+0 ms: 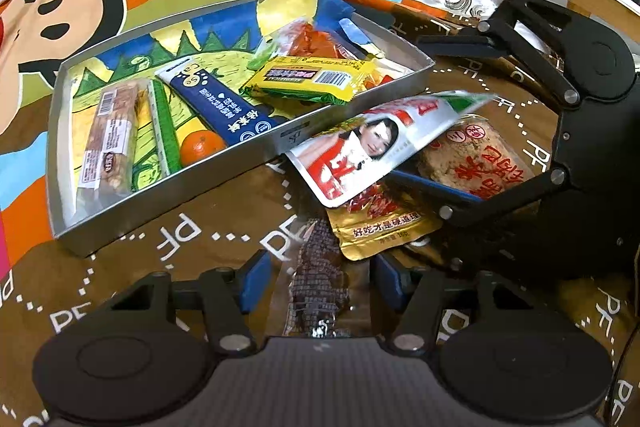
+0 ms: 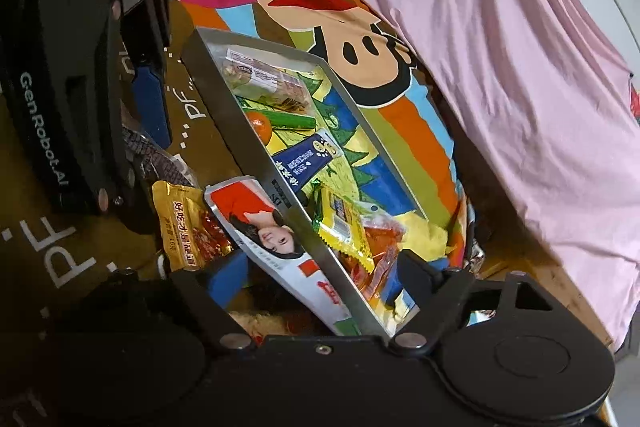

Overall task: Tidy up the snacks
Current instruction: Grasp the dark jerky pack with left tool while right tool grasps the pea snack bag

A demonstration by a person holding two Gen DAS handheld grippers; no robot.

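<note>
Snack packets half sorted into a metal tray [image 1: 224,163] on a cartoon-print cloth, both grippers low over the loose pile.

In the left wrist view the tray fills the centre-left, holding a nut bar [image 1: 108,139], a green stick [image 1: 166,127], a navy packet [image 1: 224,107], a tangerine [image 1: 202,145] and a yellow packet [image 1: 308,79]. Lower centre, the left gripper [image 1: 320,287] stands half open with a dark clear-wrapped snack [image 1: 318,283] between its blue pads; whether they press on it cannot be told. At right, the right gripper [image 1: 436,115] gapes wide around a silver pouch printed with a woman's picture [image 1: 368,147], which leans on the tray's near wall and overlaps a gold packet [image 1: 380,227] and a rice-crisp pack [image 1: 480,159]; its lower pad touches the pouch, the upper stands clear.
</note>
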